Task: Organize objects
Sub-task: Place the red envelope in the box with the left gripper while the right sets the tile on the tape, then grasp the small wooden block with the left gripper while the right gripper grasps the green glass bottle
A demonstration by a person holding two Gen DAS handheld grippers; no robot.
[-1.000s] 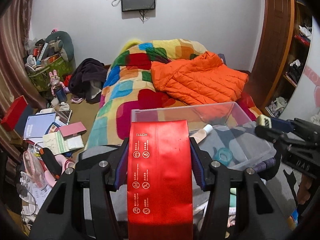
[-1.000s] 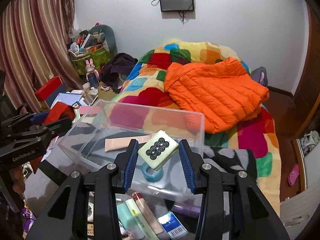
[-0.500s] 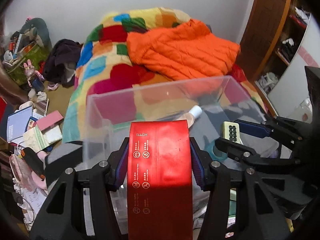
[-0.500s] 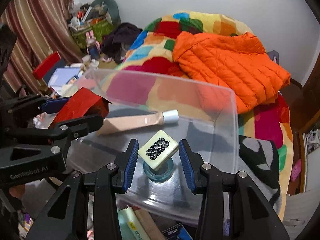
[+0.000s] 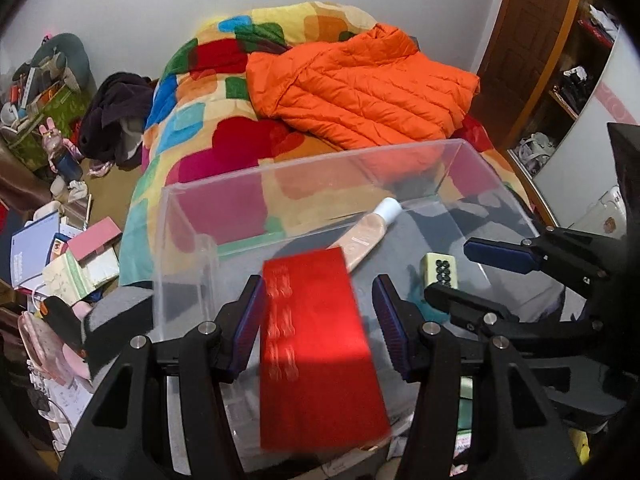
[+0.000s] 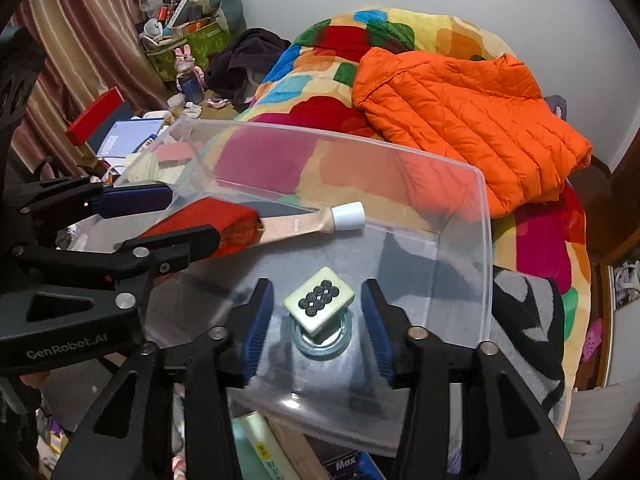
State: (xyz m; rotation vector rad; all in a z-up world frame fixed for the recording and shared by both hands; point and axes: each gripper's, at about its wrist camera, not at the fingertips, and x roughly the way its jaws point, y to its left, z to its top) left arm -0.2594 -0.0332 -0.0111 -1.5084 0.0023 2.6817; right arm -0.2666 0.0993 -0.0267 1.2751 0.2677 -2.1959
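Releasing over clear plastic bin point(image 6: 460, 240): we have right gripper point(image 6: 318, 316) jaws just opening, cream mahjong tile point(image 6: 319, 302) free atop teal tape roll point(image 6: 320, 336) inside. Left gripper point(image 5: 316, 320) apart, red foil packet point(image 5: 316, 344) loose, blurred. Risk: packet overhangs bin's near wall, could slide outside.

Red packet point(image 5: 316, 344), mahjong tile point(image 6: 319, 303) in clear bin point(image 6: 482, 240)

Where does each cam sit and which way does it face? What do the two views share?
Left wrist: on the left gripper, looking down into the clear bin; its open jaws flank the red packet; the right gripper enters at the right.
Right wrist: on the right gripper, looking down into the bin; its jaws have just been opening, mahjong tile between them, untouched; the left gripper enters at the left.
Shared: bin, packet, tile, cream tube, orange jacket.
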